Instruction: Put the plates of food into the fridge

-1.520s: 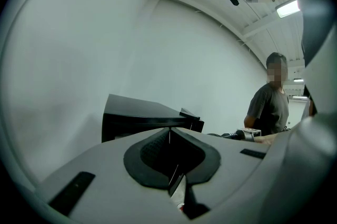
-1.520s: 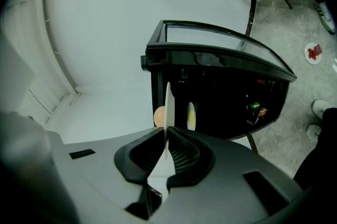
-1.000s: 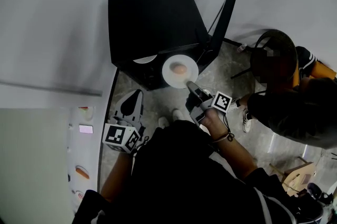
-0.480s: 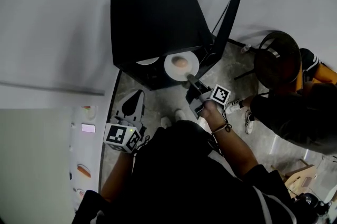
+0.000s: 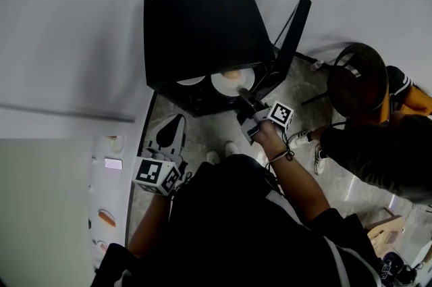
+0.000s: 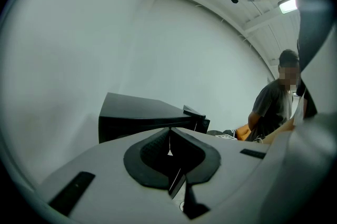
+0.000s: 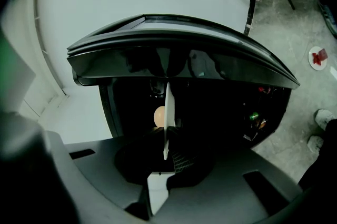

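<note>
Grips the white plate [image 5: 234, 84] by its near rim in the right gripper [image 5: 244, 98], jaws pressed onto the thin edge. Carries 1 round, pale-orange piece of food [image 5: 231, 75] on that plate. Holds it at the mouth of the black mini fridge [image 5: 202, 22], far half already under the fridge's top, with the door [image 5: 291, 42] swung open on the right. Shows, in the right gripper view, the plate edge-on between the jaws against the dark interior. Finds a 2nd white plate [image 5: 191, 81] inside, just left of the held one. Hangs the left gripper [image 5: 177, 119] low, well apart from the fridge, jaws together with nothing between them. Places another person [image 5: 378, 144] at the right, beside a dark round chair [image 5: 354, 80].
</note>
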